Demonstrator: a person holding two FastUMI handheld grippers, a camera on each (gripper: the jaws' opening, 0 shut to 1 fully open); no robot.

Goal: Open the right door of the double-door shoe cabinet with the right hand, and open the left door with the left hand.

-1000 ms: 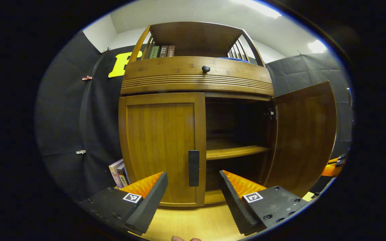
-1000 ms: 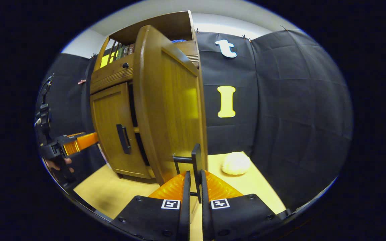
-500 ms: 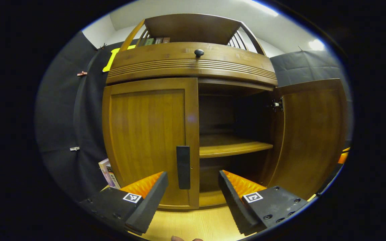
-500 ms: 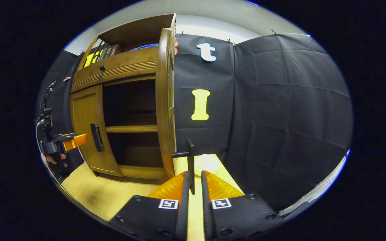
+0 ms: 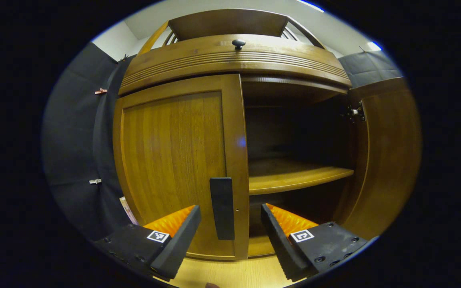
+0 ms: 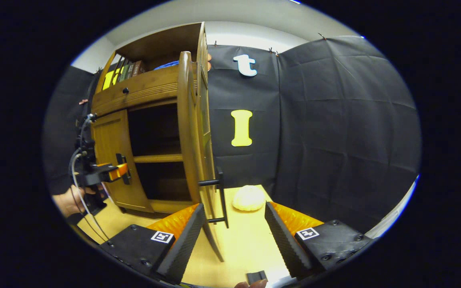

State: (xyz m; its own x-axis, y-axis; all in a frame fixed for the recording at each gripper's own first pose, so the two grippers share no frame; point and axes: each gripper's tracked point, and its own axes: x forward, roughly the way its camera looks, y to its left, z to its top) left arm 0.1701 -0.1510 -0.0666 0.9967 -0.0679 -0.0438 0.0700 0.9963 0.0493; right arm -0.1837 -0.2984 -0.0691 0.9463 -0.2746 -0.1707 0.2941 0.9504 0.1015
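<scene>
Though near hand-held gripper (image 5: 230,234), handle (image 5: 222,208) ungrasped.

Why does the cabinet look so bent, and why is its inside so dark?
In the left gripper view the fisheye lens bows the left door and the drawer front into curves; the open compartment sits in deep shadow, its shelf catching some light. In the right gripper view the open right door curves likewise, while the tabletop looks bright.
</scene>
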